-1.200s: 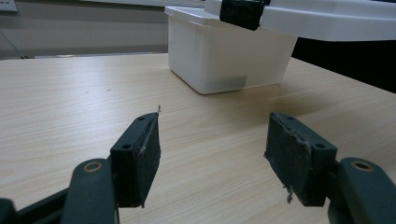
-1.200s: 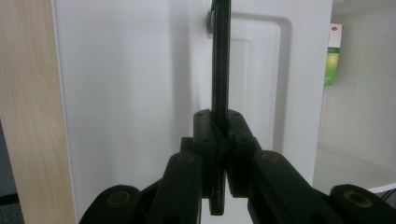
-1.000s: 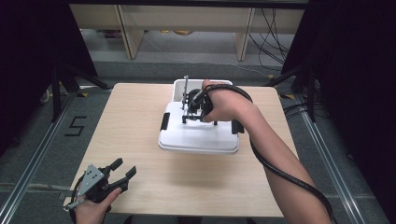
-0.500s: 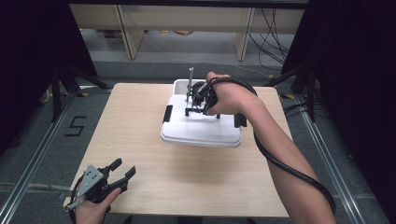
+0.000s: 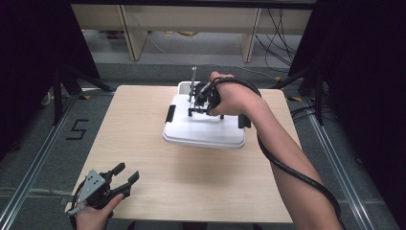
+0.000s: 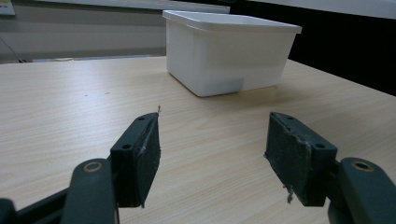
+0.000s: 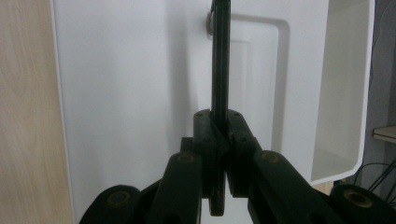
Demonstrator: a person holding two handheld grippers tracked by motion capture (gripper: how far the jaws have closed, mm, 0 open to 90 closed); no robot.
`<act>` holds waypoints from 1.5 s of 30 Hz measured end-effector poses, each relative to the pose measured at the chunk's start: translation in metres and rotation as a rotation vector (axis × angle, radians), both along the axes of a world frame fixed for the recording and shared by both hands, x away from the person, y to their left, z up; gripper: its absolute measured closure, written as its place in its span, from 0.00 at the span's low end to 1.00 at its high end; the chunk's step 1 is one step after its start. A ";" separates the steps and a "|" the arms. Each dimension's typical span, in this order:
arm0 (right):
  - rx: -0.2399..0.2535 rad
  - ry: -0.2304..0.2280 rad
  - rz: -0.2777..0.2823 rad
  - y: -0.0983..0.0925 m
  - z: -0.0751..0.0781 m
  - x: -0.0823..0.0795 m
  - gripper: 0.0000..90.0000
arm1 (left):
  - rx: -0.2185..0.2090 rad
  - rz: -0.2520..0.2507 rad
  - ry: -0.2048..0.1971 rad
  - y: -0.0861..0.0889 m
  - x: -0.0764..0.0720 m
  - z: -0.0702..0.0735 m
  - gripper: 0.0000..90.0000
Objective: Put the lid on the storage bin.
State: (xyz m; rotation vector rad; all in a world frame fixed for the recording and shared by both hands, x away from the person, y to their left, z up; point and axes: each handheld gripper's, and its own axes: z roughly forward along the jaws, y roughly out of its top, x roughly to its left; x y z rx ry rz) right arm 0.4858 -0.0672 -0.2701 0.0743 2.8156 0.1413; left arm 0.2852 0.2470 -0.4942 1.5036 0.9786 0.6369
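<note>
A white box [image 5: 184,87] stands at the far middle of the table, and its white lid [image 5: 201,132] lies askew over it, so the box's far end [image 7: 345,93] is uncovered. My right gripper [image 5: 194,108] reaches over the lid [image 7: 130,84] and is shut on the lid's thin black handle [image 7: 219,60], which runs straight up between its jaws [image 7: 220,123]. By the near left corner my left gripper [image 5: 122,179] rests open, its pads [image 6: 144,149] wide apart with bare tabletop between them. From there the box [image 6: 229,56] stands well ahead of the left gripper.
Black clips [image 5: 170,113] sit on both short sides of the lid. A thin grey rod [image 5: 193,79] sticks up beside the right hand. Bare wooden tabletop [image 5: 143,143] lies between the box and the left gripper. Shelving and cables stand beyond the far edge.
The right gripper, still on the handle, has nudged the lid slightly rightward and turned it a little. The left gripper has kept still.
</note>
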 end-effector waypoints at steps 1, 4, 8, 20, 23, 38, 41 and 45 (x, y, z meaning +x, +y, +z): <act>-0.003 0.009 -0.033 0.000 0.000 0.000 0.95 | 0.001 0.000 0.001 0.000 0.000 0.000 0.38; 0.000 0.002 -0.017 0.000 -0.002 0.006 0.95 | 0.002 0.000 0.002 0.000 0.000 0.000 0.38; -0.005 0.000 -0.005 0.000 -0.005 0.015 0.95 | 0.001 0.000 0.002 0.000 0.000 0.000 0.38; -0.026 -0.016 -0.010 -0.005 -0.007 0.046 0.95 | -0.006 0.000 0.001 0.001 0.000 0.000 0.38; -0.030 -0.034 0.013 -0.006 -0.006 0.055 0.95 | -0.018 -0.004 -0.010 0.001 0.001 -0.001 0.38; -0.002 -0.063 0.013 -0.007 0.007 0.093 0.95 | -0.004 0.006 0.012 0.002 0.002 -0.001 0.38; -0.010 -0.078 0.006 -0.003 0.009 0.094 0.95 | -0.015 -0.002 0.000 0.002 0.003 -0.002 0.38; -0.009 -0.072 0.008 0.003 0.008 0.097 0.95 | -0.013 0.005 0.004 0.003 0.003 -0.002 0.38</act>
